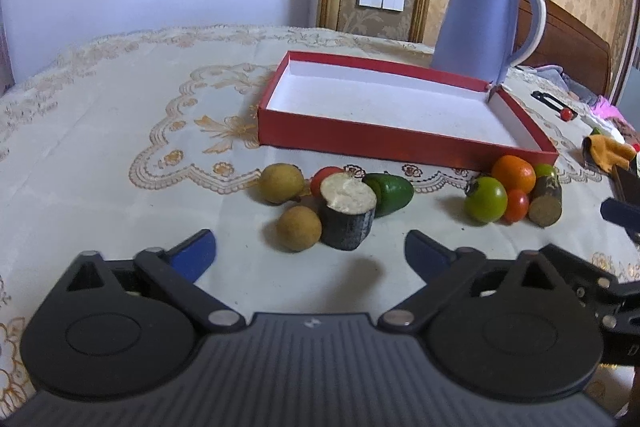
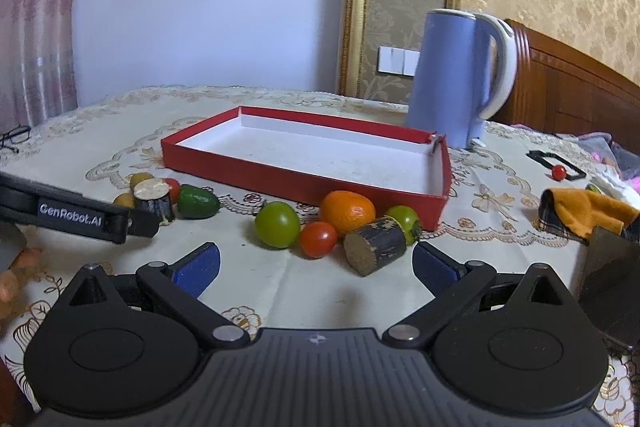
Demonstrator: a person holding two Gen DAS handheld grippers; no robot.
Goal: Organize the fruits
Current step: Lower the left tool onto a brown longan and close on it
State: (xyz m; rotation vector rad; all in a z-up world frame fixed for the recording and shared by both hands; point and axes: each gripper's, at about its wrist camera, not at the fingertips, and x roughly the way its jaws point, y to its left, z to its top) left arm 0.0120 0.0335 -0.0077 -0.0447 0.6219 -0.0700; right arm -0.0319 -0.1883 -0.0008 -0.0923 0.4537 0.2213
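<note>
Table [image 1: 100, 115], covered by a cream embroidered cloth, carries everything. Blue kettle [image 1: 476, 23] stands upright at the far side, just behind the red box [image 1: 360, 141]. Box is shallow, white inside, nothing in it; sits mid-table.

Fruits lie in two clusters on the cloth, in front of the box's near wall.
- Left cluster: upright dark cane piece [image 1: 348, 211], pale cut face up; green avocado [image 1: 390, 194] touching it on the right; two brown longans [image 1: 280, 183] [image 1: 299, 228] on its left; small red tomato [image 1: 325, 175] behind.
- Right cluster: orange citrus [image 2: 347, 211] against the box wall; green tomato [image 2: 277, 224]; red cherry tomato [image 2: 318, 239]; tipped cane piece [image 2: 376, 245], cut end toward the right wrist camera; second green tomato [image 2: 404, 218] behind it.

Orange cloth [image 2: 584, 211] lies at the right table edge.

Left gripper [image 1: 310, 253]: fingers spread wide, holding nothing, just short of the left cluster.
Right gripper [image 2: 316, 267]: fingers spread wide, holding nothing, near the right cluster; the tipped cane piece sits close to its right finger.
</note>
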